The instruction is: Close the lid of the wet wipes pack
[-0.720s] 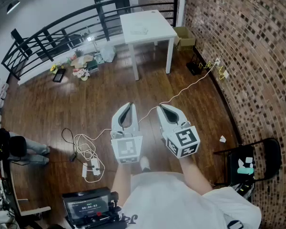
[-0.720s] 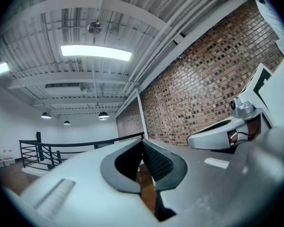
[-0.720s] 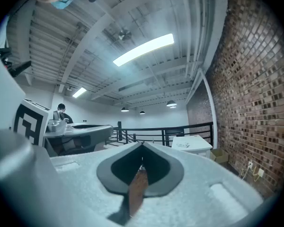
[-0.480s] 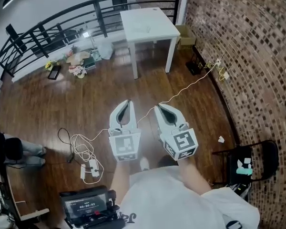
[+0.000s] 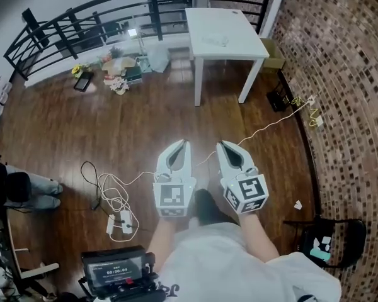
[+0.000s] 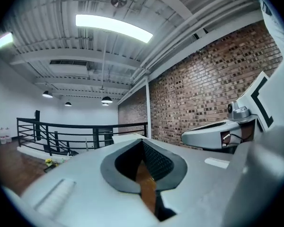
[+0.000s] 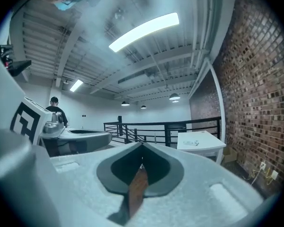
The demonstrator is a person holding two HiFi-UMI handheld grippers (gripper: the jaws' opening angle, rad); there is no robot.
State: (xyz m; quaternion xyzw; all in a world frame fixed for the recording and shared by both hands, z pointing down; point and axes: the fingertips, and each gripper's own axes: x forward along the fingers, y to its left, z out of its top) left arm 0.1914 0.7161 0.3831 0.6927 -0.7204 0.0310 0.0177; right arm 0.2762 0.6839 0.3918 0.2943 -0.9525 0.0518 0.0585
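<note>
Dark wood floor (image 5: 113, 131), one black railing (image 5: 82, 24) at the far side. One person's legs (image 5: 31, 194) at the left edge, cut off by the frame. One tangled white cable (image 5: 113, 197) on the floor. Two tools, side by side above the floor: left tool (image 5: 186, 145) with jaw tips pressed together, nothing between; right tool (image 5: 222, 145) likewise. One white bench (image 5: 239, 36) beyond them; one wet wipes pack (image 5: 214, 41) on its top, well apart from both tools, lid too small to make out. One brick wall (image 5: 346, 74). One black chair (image 5: 340, 244), lower right, partly cut off.

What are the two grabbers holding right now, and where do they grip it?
Nothing is held. The left gripper and the right gripper both have their jaws closed together and empty, above the brown wooden floor.
</note>
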